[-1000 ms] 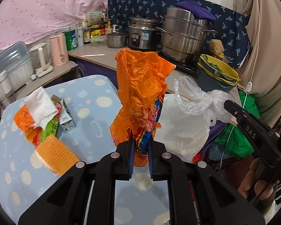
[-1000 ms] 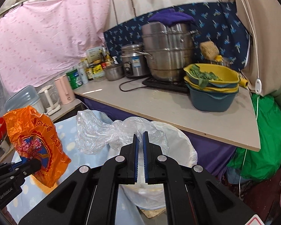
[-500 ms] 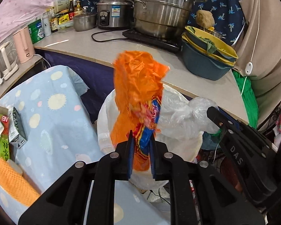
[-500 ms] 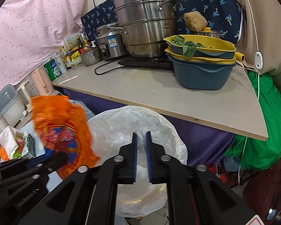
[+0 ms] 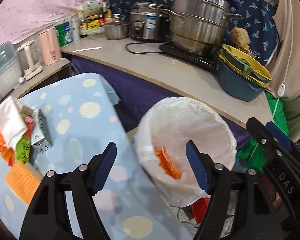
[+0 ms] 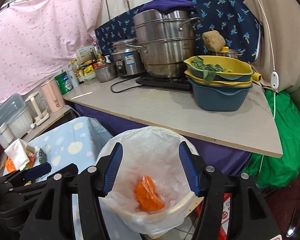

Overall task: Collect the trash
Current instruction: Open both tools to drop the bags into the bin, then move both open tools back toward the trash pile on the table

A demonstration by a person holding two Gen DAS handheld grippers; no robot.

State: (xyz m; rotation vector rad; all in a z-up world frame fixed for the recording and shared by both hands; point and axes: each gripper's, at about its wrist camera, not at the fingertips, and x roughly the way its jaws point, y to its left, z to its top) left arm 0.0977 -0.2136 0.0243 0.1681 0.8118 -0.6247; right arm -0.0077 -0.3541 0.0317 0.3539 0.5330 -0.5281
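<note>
Right wrist: wrapper (image 6: 149,196) apparently tilted.

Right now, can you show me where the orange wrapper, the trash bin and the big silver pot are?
orange wrapper (image 6: 148,196), right wrist view, middle of the crumpled wrapper inside the bin.
trash bin (image 6: 182,138), right wrist view, far rim of its white liner.
big silver pot (image 6: 166,46), right wrist view, its shiny side wall.

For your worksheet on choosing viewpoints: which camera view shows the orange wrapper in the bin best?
The right wrist view: it looks down into the bin onto the whole orange wrapper. The left wrist view shows only part of it behind the rim.
</note>
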